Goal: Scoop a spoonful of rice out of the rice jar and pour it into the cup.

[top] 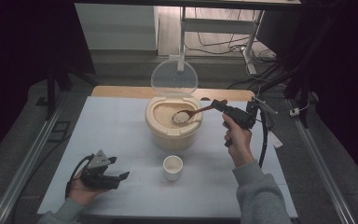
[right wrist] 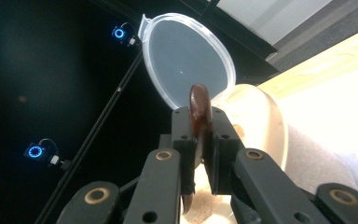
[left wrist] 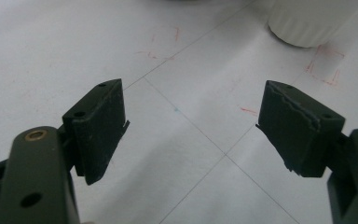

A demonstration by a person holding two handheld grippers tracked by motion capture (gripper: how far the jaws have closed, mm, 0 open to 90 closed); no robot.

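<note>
Wooden spoon is loaded w/ rice, and it sits over the cream rice bin in the middle of the high view. We think we are at the scoop-and-carry step: rice goes from the bin to the small white cup, which stands on the worktop just below the bin in the frame. The cup looks like it has some rice in it, but we can't tell how much.

Right claw is clenched on the spoon handle. In the right gripper view the brown handle end pokes up between the two jaws, which press it from both sides. The clear lid stands up at the top centre of that view.

Left claw is released, jaws wide apart, holding nothing. It hangs low over the worktop, and the cup shows at the upper right of the left gripper view. In the high view it rests at the lower left.

Next move, we guess: lift the spoon flat so no rice falls, bring it down the frame to the cup, then tip it slowly. The spoon must stay level on the way.
</note>
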